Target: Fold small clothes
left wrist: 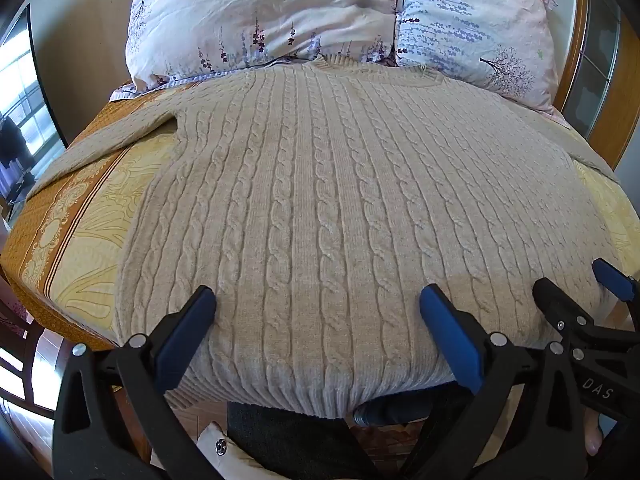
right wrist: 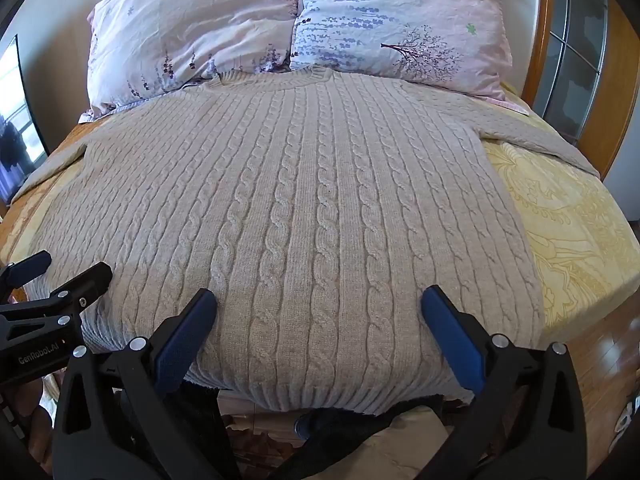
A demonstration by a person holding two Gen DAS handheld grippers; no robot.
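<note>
A beige cable-knit sweater (left wrist: 320,200) was spread flat on the bed (left wrist: 100,216), its collar laid against two floral pillows (left wrist: 260,20) at the far end. Both the left claw (left wrist: 318,300) and the right claw (right wrist: 319,300) were held wide, empty, above the near hem.

A bed (left wrist: 100,216) with a yellow and orange patterned cover fills the room's middle. At 12 o'clock 2 floral pillows (left wrist: 260,16) (right wrist: 400,20) lean side by side. A bright window (left wrist: 20,92) glows at 9 o'clock beside a pale wall (left wrist: 80,40). A wooden door frame with glass panes (right wrist: 576,60) stands at 2 o'clock. Glossy wooden floor (right wrist: 608,360) shows at 4 o'clock.
</note>
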